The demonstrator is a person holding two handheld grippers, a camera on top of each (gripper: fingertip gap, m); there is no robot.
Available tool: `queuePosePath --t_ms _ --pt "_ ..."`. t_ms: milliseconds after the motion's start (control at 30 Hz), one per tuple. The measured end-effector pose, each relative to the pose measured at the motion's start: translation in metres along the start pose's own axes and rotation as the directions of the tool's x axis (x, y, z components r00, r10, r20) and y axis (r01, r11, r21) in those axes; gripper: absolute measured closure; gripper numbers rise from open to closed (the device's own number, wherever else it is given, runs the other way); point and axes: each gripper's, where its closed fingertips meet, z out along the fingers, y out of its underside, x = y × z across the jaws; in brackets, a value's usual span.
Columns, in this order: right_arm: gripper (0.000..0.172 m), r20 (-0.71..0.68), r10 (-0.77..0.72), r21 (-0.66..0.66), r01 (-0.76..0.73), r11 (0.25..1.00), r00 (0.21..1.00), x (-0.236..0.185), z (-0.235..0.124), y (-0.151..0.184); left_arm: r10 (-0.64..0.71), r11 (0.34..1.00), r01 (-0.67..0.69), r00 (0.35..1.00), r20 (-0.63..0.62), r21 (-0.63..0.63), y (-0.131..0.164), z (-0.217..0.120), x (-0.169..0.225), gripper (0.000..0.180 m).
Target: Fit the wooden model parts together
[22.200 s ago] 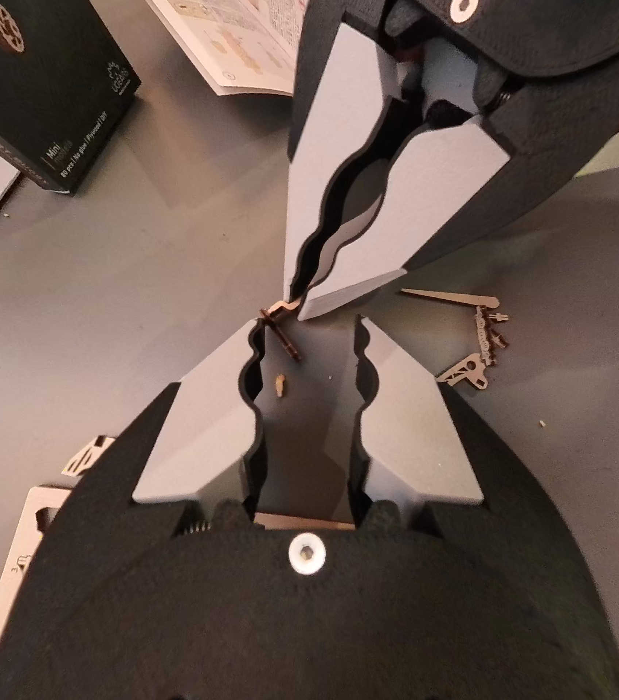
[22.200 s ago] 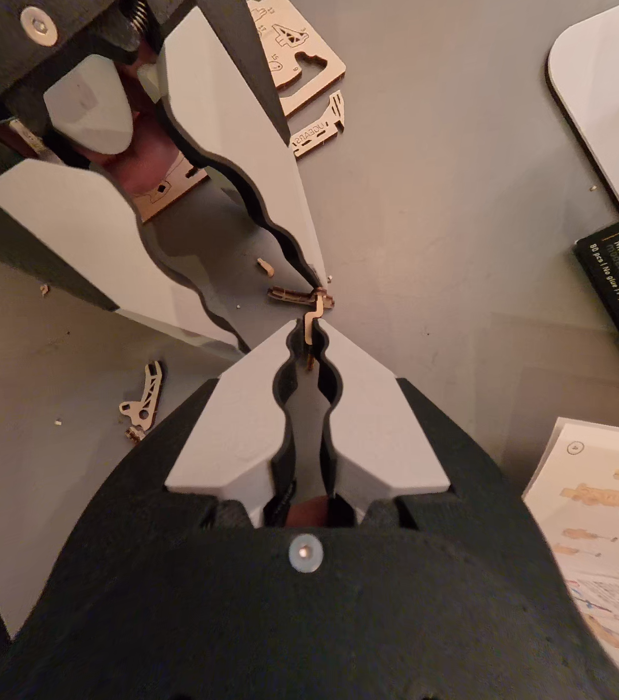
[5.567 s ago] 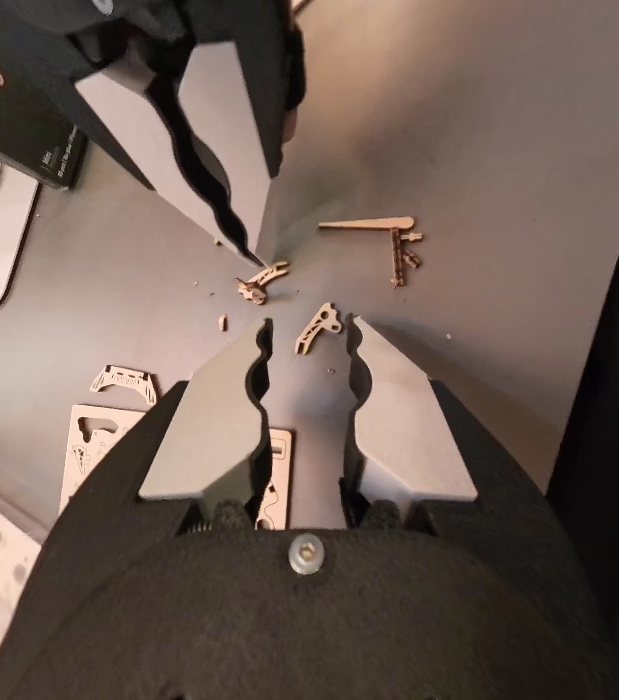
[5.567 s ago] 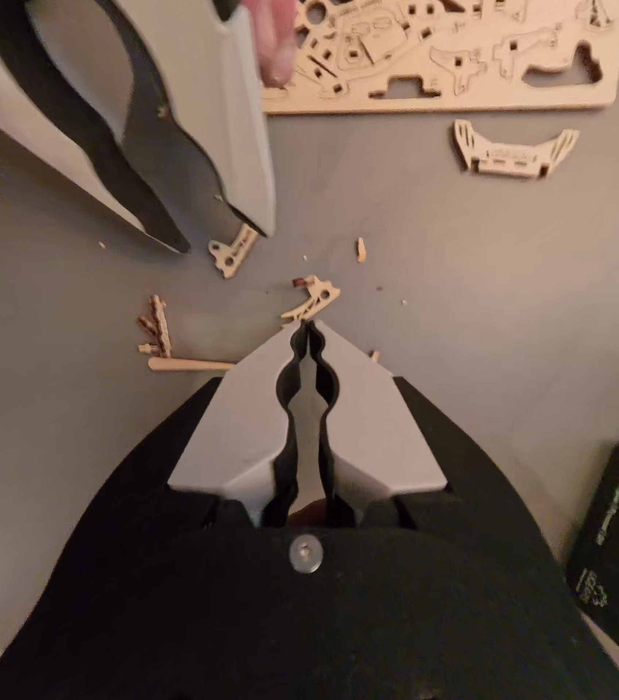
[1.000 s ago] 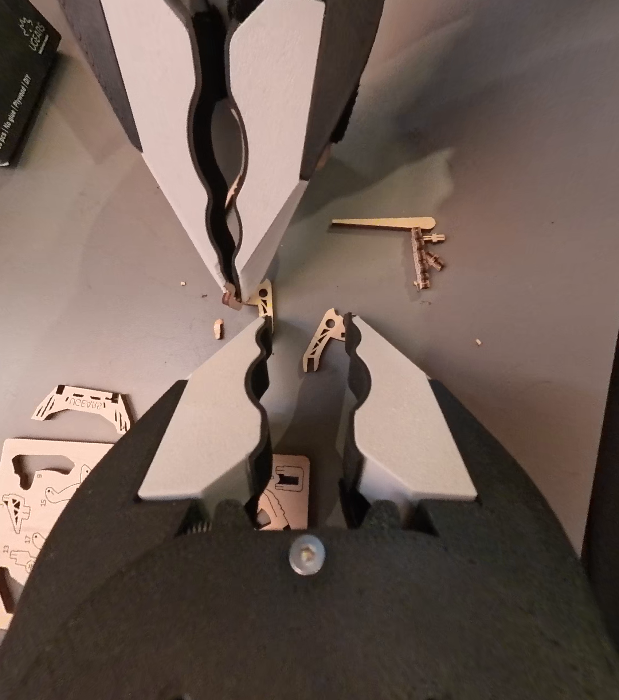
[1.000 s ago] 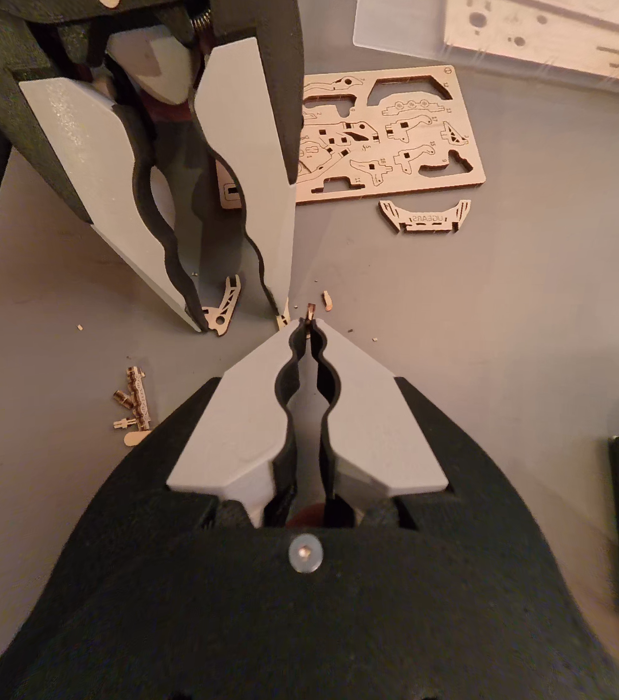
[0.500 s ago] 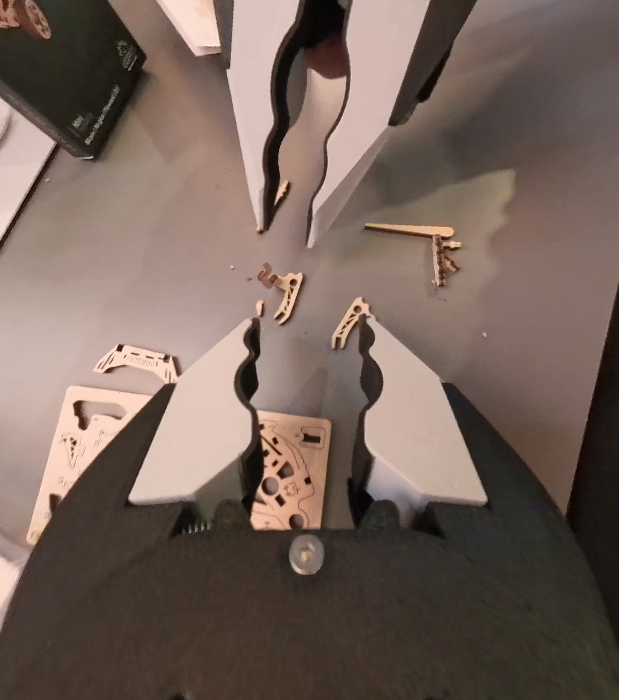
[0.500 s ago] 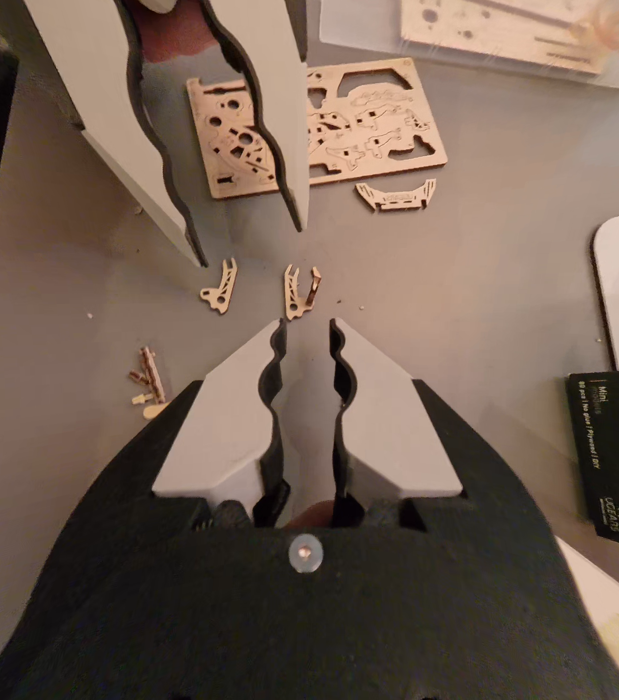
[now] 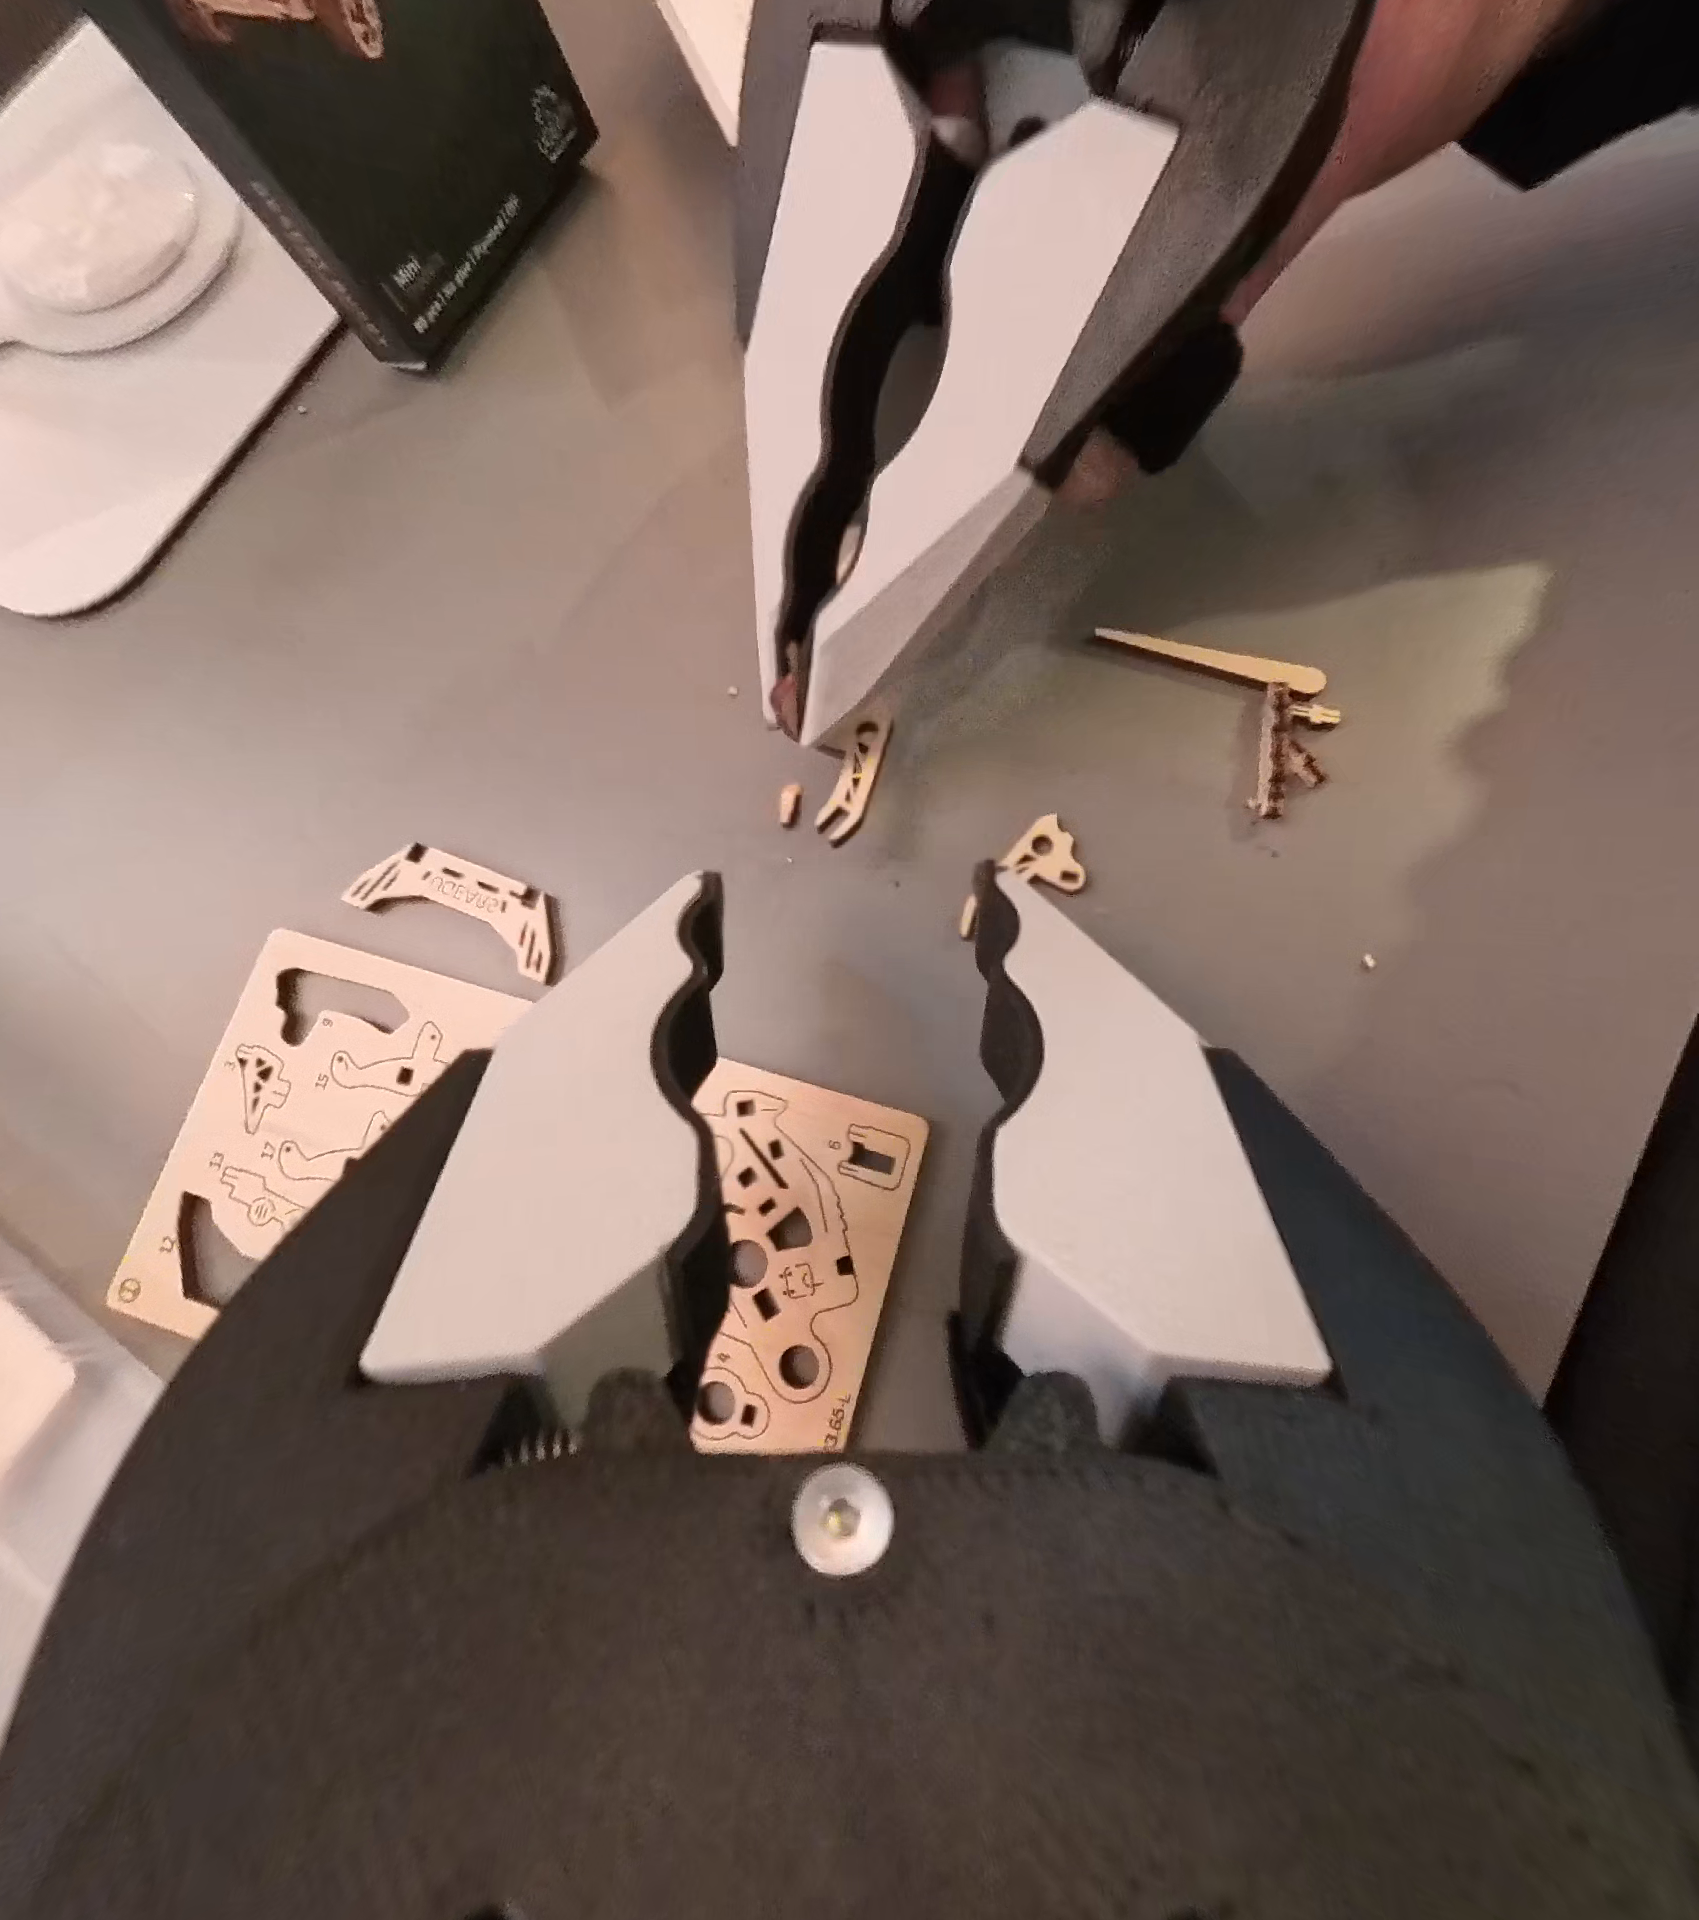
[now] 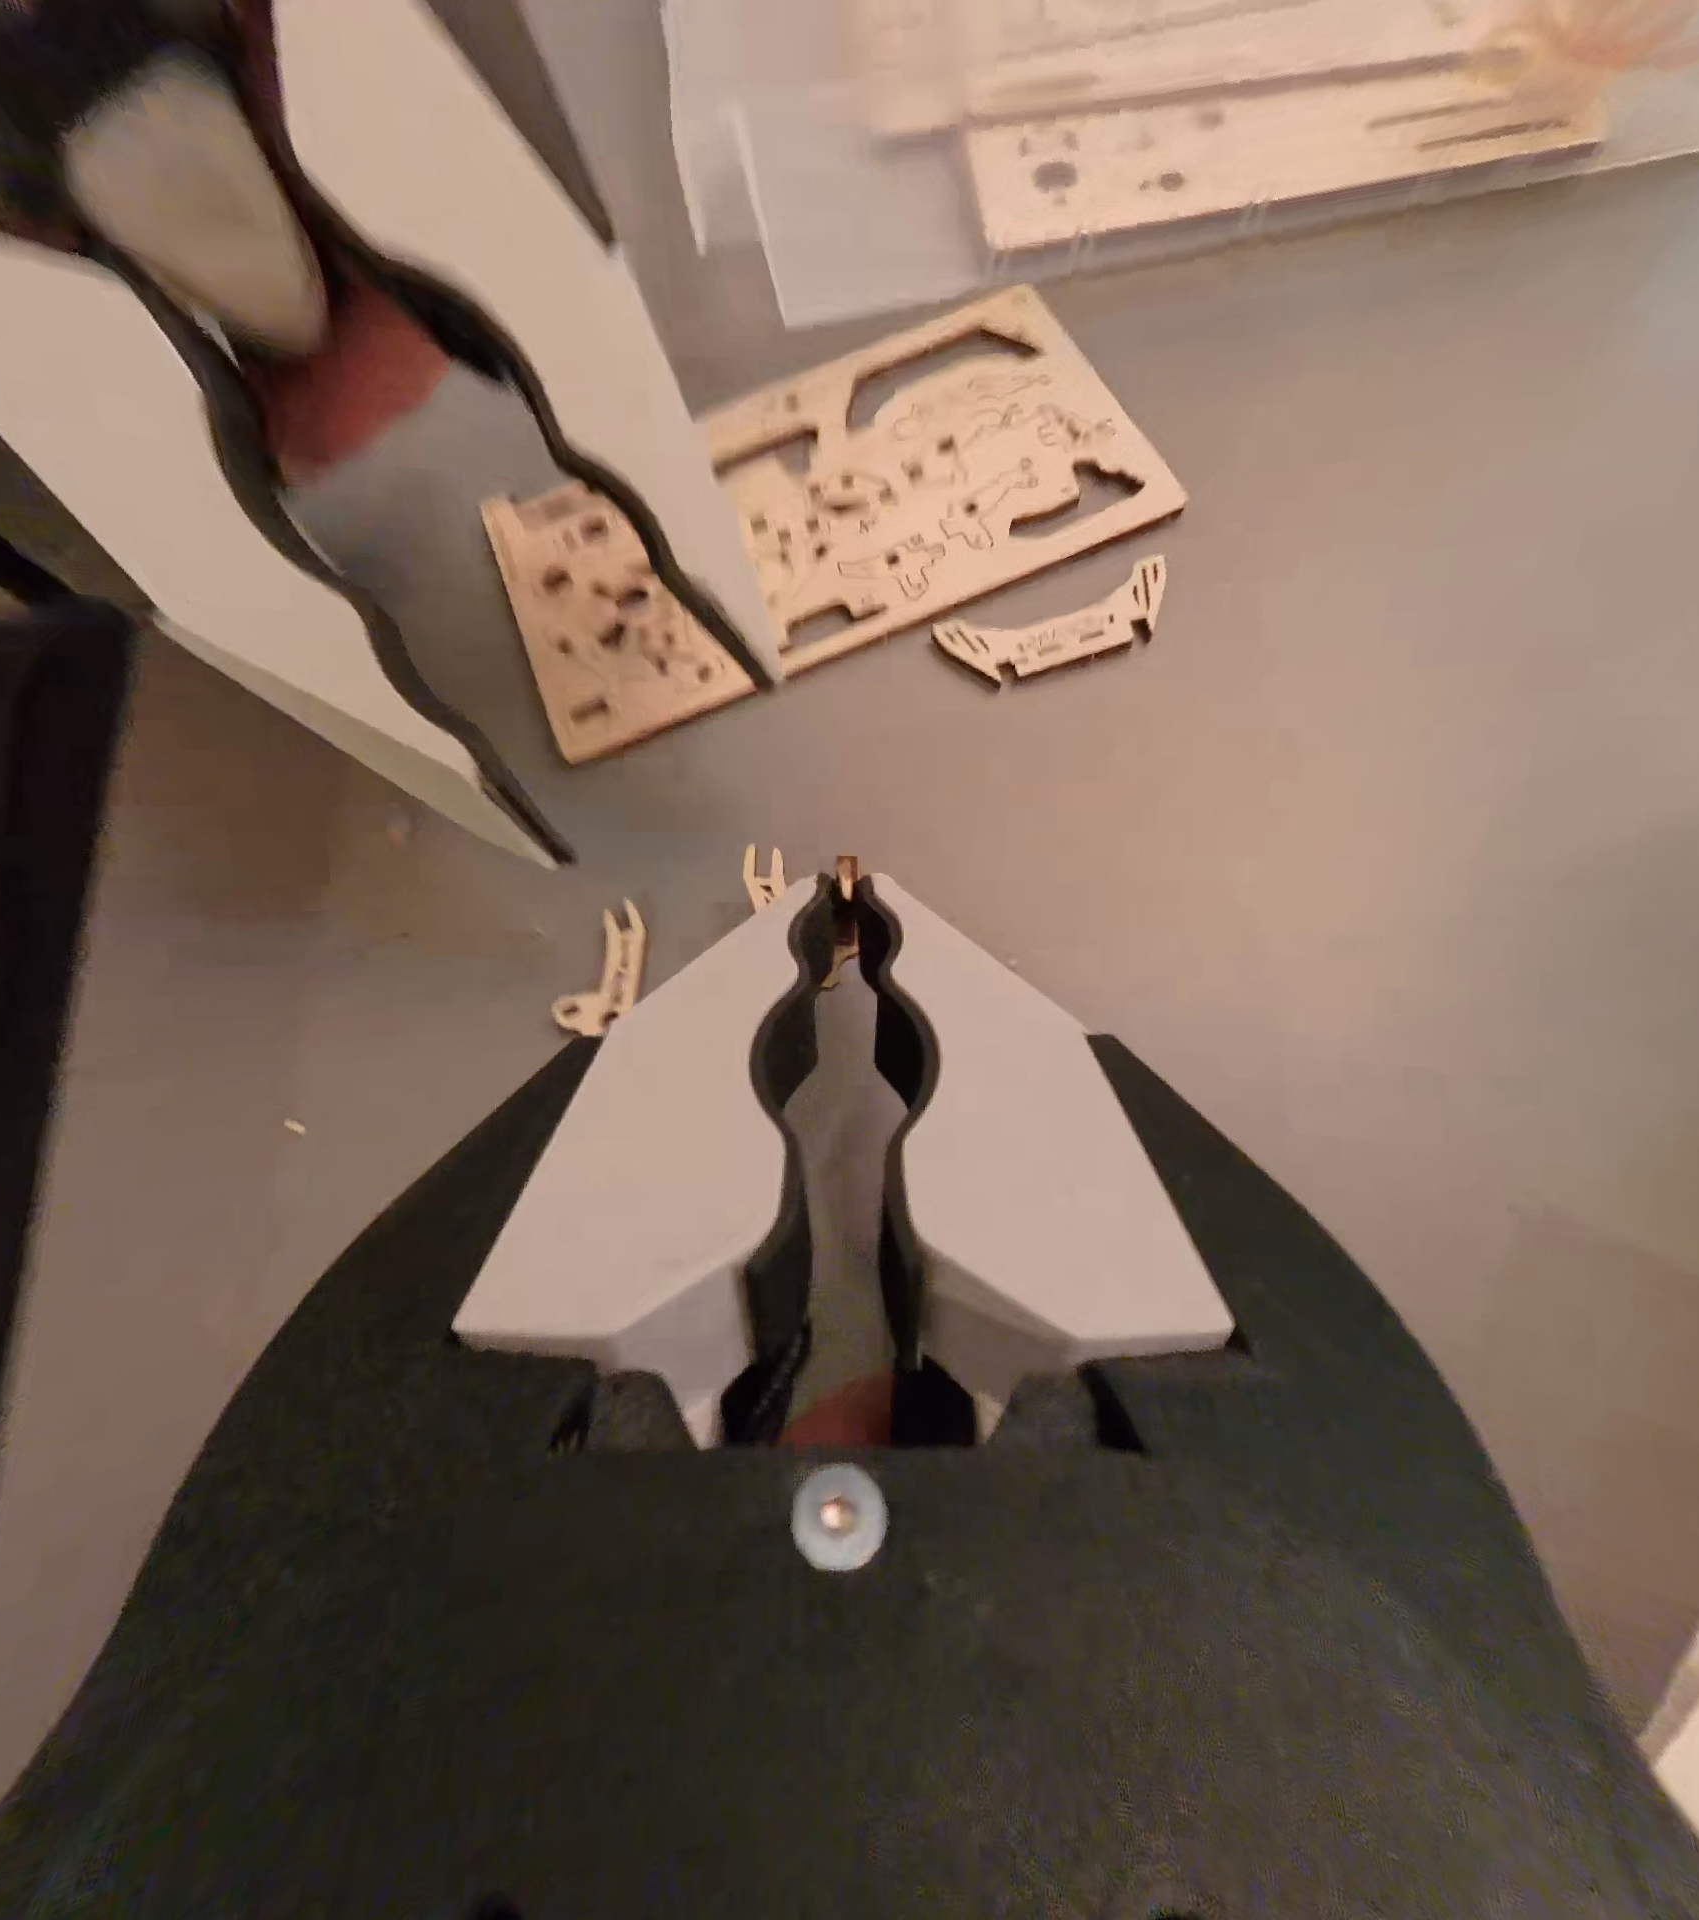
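My right gripper is shut on a small dark wooden part at its fingertips, low over the grey table. In the left wrist view the right gripper points down at the table. A pale wooden strut sticks out from under its tips, and one end of the strut also shows in the right wrist view. My left gripper is open and empty, a short way back from these parts. A second strut lies by its right fingertip.
A small peg, a curved bracket, two plywood sheets and a stick with notched parts lie on the table. A black box and a white tray stand at the back left. A clear box of sheets is beyond. My left and right fingertips are right by each other. From the left gripper's tips to the curved bracket is close to 8 cm. The right camera catches it too, in the right wrist view.
My right gripper held the small part a second ago, opened and let it lie on the table, then came down and shut on it once more. My left gripper drew back a little.
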Motion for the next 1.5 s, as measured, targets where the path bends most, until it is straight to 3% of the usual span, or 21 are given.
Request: queuePosePath --t_ms 33,167,300,467,600,733,867,1100,1333,1500 --pt "0.17 0.037 0.058 0.045 -0.06 0.997 0.998 -0.003 -0.005 -0.007 -0.016 1.0 0.016 1.0 0.004 0.016 -0.003 -0.001 -0.001 0.135" --pt "0.171 0.203 0.261 0.203 -0.302 0.932 0.944 -0.015 -0.028 -0.036 -0.062 0.99 0.061 0.998 0.004 0.123 -0.025 -0.015 0.0 0.139" --pt "0.17 0.382 0.387 0.337 -0.517 0.787 0.839 -0.023 -0.054 -0.064 -0.196 0.937 0.203 0.979 -0.052 0.286 -0.052 -0.034 0.004 0.146" --pt "0.171 0.457 0.427 0.419 -0.613 0.67 0.78 -0.028 -0.067 -0.071 -0.324 0.805 0.368 0.93 -0.176 0.465 -0.078 -0.06 0.007 0.144" --pt "0.17 0.51 0.421 0.445 -0.649 0.617 0.75 -0.038 -0.071 -0.076 -0.351 0.761 0.403 0.915 -0.2 0.508 -0.088 -0.068 0.012 0.143" --pt "0.171 0.541 0.404 0.454 -0.661 0.598 0.738 -0.047 -0.074 -0.082 -0.373 0.737 0.421 0.906 -0.202 0.529 -0.093 -0.069 0.012 0.163" --pt "0.171 0.56 0.408 0.458 -0.68 0.572 0.721 -0.05 -0.075 -0.083 -0.347 0.747 0.402 0.915 -0.205 0.53 -0.095 -0.069 0.018 0.171" --pt "0.17 0.536 0.395 0.499 -0.657 0.565 0.746 -0.053 -0.078 -0.086 -0.347 0.721 0.413 0.91 -0.225 0.556 -0.098 -0.072 0.022 0.174" --pt "0.17 0.481 0.363 0.549 -0.597 0.586 0.798 -0.057 -0.082 -0.095 -0.354 0.642 0.463 0.886 -0.3 0.61 -0.104 -0.083 0.021 0.174" --pt "0.143 0.437 0.336 0.56 -0.545 0.624 0.834 -0.061 -0.088 -0.098 -0.364 0.585 0.501 0.865 -0.345 0.638 -0.106 -0.098 0.011 0.175"
